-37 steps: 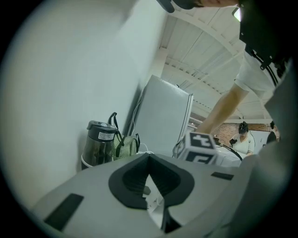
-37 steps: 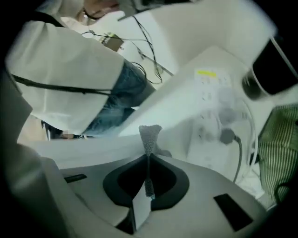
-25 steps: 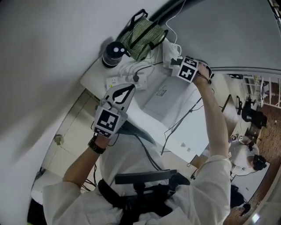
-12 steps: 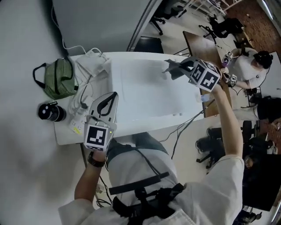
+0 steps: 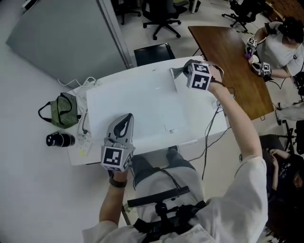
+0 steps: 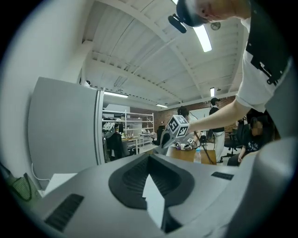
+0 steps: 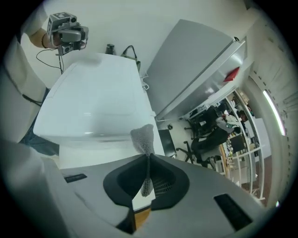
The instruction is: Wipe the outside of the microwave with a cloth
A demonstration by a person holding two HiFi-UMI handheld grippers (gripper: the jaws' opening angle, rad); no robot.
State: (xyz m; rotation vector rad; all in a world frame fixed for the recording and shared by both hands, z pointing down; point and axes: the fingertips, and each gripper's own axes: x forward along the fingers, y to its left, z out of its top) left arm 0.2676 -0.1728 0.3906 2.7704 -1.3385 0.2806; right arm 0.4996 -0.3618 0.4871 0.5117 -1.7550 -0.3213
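The microwave point(image 5: 142, 109) shows from above as a big white box on a white table. A small grey cloth point(image 5: 177, 72) rests on its far right corner, and my right gripper point(image 5: 182, 74) is shut on it. In the right gripper view the cloth point(image 7: 143, 137) sticks up from between the jaws over the white top point(image 7: 93, 97). My left gripper point(image 5: 128, 116) hovers at the near left edge of the top, shut with nothing in it. The left gripper view shows the right gripper point(image 6: 164, 143) ahead.
A green striped bag point(image 5: 64, 110), a black cylinder point(image 5: 59, 139) and a power strip with cables point(image 5: 85, 140) lie left of the microwave. A grey panel point(image 5: 61, 42) stands behind. A brown table point(image 5: 232, 57) with a seated person point(image 5: 285, 42) is at the right; office chairs point(image 5: 161, 14) beyond.
The head view has swung round, so the whole scene appears turned. The right gripper stays shut on the cloth at the top's far right; the left stays by the near edge.
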